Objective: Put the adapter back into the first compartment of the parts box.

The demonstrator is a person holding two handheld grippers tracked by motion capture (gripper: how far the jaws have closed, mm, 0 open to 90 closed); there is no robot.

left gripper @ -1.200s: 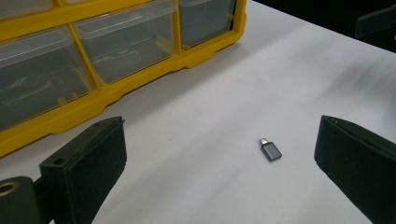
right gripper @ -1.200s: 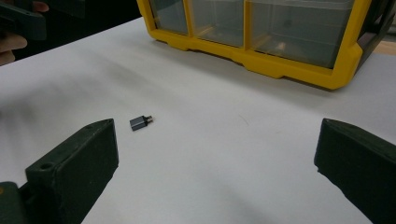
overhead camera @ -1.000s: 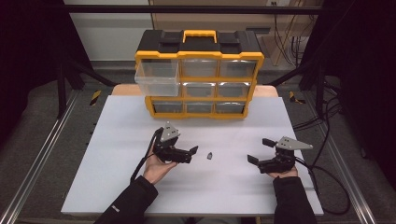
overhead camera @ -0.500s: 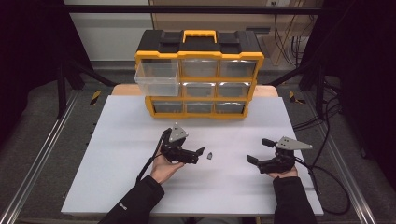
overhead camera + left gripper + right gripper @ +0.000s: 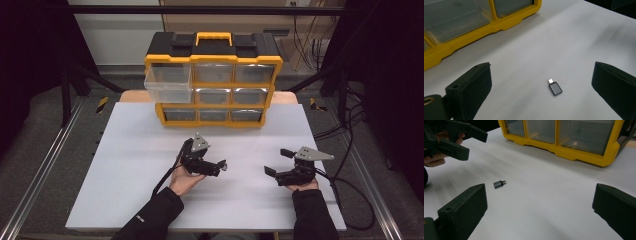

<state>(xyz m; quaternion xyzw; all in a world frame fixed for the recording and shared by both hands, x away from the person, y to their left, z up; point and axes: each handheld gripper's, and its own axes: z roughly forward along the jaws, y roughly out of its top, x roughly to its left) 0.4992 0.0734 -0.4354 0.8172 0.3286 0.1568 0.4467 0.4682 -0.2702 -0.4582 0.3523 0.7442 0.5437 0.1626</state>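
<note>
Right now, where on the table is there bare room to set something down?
The white table is bare left of the left gripper, out to its left edge, and along the near edge between the forearms. It is tighter between the left gripper and the right gripper, where the small grey adapter lies, and by the yellow drawer organiser.

Even overhead light falls on the white worktop point(image 5: 150, 200), which is bright, while the surroundings sink into near black. Shadows are soft and faint. The high view is slightly soft; in both gripper views the near black jaws blur.
</note>
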